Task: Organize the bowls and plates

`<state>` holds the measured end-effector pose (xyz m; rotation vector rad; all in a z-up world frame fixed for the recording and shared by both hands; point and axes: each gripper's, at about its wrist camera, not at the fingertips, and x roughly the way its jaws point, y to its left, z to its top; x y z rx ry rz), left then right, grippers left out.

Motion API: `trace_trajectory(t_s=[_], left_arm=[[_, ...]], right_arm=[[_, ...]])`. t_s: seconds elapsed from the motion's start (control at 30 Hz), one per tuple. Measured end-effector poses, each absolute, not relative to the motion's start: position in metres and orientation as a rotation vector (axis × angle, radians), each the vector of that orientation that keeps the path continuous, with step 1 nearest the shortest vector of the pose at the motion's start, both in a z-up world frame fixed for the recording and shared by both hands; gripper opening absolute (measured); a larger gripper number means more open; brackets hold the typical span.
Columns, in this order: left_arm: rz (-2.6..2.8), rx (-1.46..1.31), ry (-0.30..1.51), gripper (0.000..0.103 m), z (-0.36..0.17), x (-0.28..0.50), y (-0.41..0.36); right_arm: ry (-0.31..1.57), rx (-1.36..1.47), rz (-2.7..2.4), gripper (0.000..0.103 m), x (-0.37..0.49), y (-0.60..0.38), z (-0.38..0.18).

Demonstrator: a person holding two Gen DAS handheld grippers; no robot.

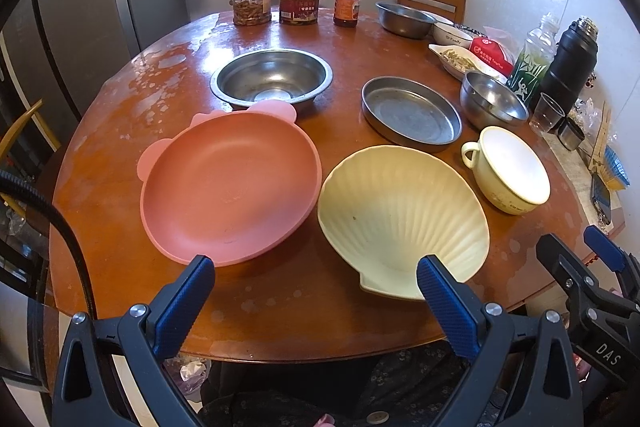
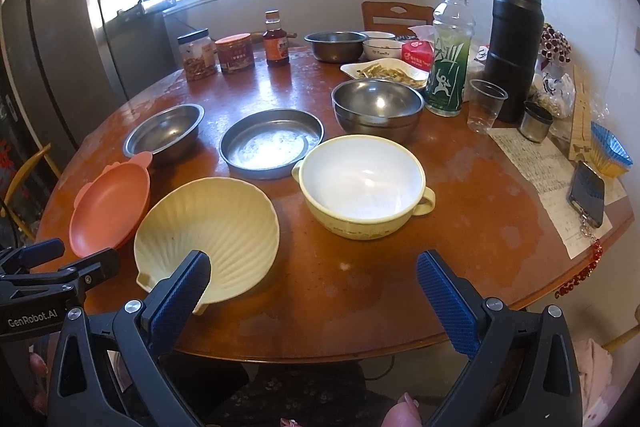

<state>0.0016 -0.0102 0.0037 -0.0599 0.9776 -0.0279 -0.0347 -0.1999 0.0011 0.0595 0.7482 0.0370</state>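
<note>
Both my grippers, left gripper (image 1: pixel 316 277) and right gripper (image 2: pixel 314 273), hung wide apart, empty, over the worktop (image 1: pixel 280 311) near the shell plate (image 1: pixel 400 211) and pink plate (image 1: pixel 232 183).

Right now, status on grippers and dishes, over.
Left gripper and right gripper: jaws open, empty. Pink plate, shell dish, cream bowl separate on the table, unstacked. Approach clear.

Black thermos (image 2: pixel 514 47), green bottle (image 2: pixel 448 67), clear plastic cup (image 2: pixel 485 105), phone (image 2: pixel 587 193), 2 jars (image 1: pixel 252 1), sauce bottle (image 1: pixel 347 3)
</note>
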Motion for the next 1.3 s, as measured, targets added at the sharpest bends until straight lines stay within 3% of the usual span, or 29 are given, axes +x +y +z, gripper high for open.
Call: trace_trajectory(t_s=[1.3], left_arm=[[-0.033,-0.070,1.001,0.102,-0.0052,0.0023,-0.0082]], right_arm=[[0.776,0.078,0.071,0.103,-0.0336,-0.1955,-0.0048]])
